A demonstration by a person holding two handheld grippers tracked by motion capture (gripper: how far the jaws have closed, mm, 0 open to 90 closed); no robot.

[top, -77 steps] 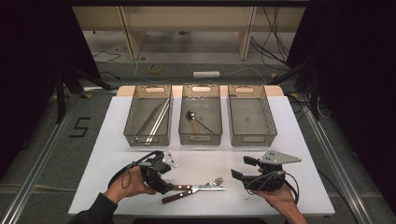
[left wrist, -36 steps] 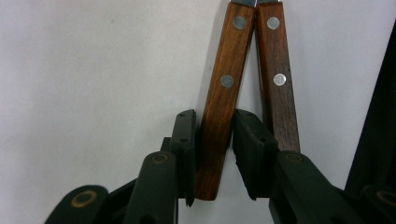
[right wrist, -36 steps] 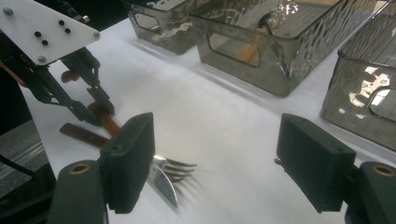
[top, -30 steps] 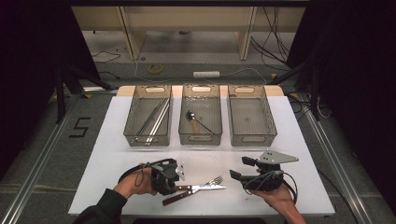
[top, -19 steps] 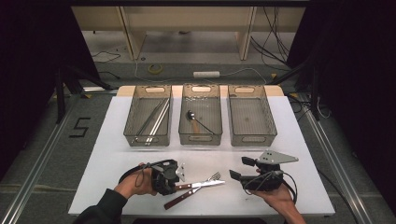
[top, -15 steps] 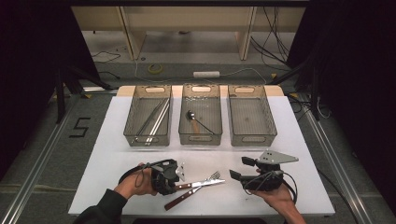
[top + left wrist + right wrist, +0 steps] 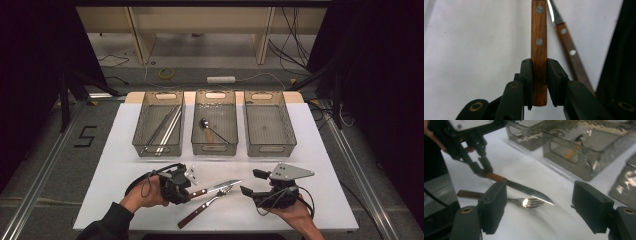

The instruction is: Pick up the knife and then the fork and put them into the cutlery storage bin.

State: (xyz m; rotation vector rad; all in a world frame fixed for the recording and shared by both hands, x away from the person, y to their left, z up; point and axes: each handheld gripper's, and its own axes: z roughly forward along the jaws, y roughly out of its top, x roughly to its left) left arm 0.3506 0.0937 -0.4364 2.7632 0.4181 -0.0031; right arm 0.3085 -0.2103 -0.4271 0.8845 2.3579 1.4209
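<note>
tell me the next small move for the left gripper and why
Probably lift the knife straight up: the left gripper is shut on its wooden handle, and the blade lies across the fork, so sliding it could drag the fork along.

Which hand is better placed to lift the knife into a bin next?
Probably the left. The left gripper is already clamped on the knife by its wooden handle. The right gripper has its jaws open and holds nothing, with the fork lying in front of it.

White table (image 7: 320,150), grey floor (image 7: 45,155), wooden furniture legs (image 7: 264,30), dark surroundings
</note>
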